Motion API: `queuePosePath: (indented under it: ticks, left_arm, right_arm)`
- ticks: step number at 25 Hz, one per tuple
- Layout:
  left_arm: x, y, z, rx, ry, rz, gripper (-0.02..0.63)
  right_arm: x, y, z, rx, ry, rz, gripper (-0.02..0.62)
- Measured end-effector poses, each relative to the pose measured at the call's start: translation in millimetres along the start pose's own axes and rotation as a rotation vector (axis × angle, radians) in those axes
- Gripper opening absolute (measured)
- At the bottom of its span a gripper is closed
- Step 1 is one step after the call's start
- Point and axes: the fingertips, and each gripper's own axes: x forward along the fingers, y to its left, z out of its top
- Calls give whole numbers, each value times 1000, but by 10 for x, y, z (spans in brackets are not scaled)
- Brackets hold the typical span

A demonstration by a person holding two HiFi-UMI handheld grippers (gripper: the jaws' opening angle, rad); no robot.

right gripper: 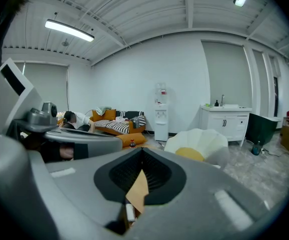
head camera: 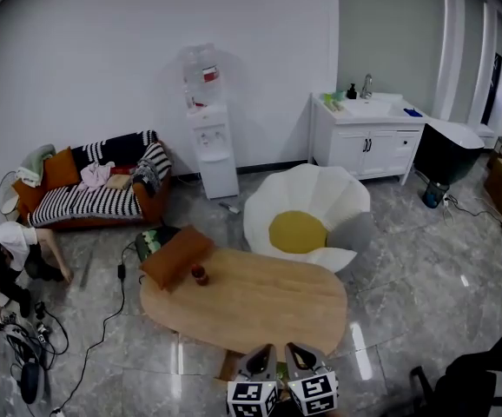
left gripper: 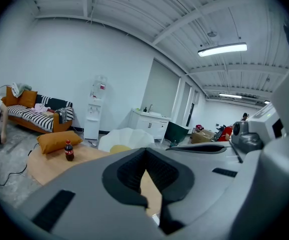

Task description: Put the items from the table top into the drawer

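A small cola bottle (head camera: pixel 200 274) stands upright on the left part of the oval wooden table (head camera: pixel 251 307). An orange cushion (head camera: pixel 175 256) overlaps the table's left edge right beside it. Both grippers hover side by side at the table's near edge, far from the bottle. My left gripper (head camera: pixel 264 353) is shut with nothing in it, and so is my right gripper (head camera: pixel 295 349). In the left gripper view the bottle (left gripper: pixel 69 151) and cushion (left gripper: pixel 59 140) lie far left of the closed left gripper (left gripper: pixel 145 155). The right gripper (right gripper: pixel 143 155) points across the table toward the distant bottle (right gripper: pixel 132 143). No drawer shows clearly.
A white flower-shaped seat (head camera: pixel 307 215) with a yellow centre stands just behind the table. Along the back wall are a striped sofa (head camera: pixel 95 185), a water dispenser (head camera: pixel 212 146) and a white sink cabinet (head camera: pixel 368 137). A person (head camera: pixel 12 250) crouches at far left, near cables (head camera: pixel 103 320) on the floor.
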Motion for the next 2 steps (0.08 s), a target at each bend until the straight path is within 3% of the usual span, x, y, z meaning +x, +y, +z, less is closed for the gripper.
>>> queuePosePath:
  ticks: [2]
  left_arm:
    - [1,-10,-19,-3,-7,2,9]
  right_arm:
    - [-13,-6,-5,0,-5,0,3]
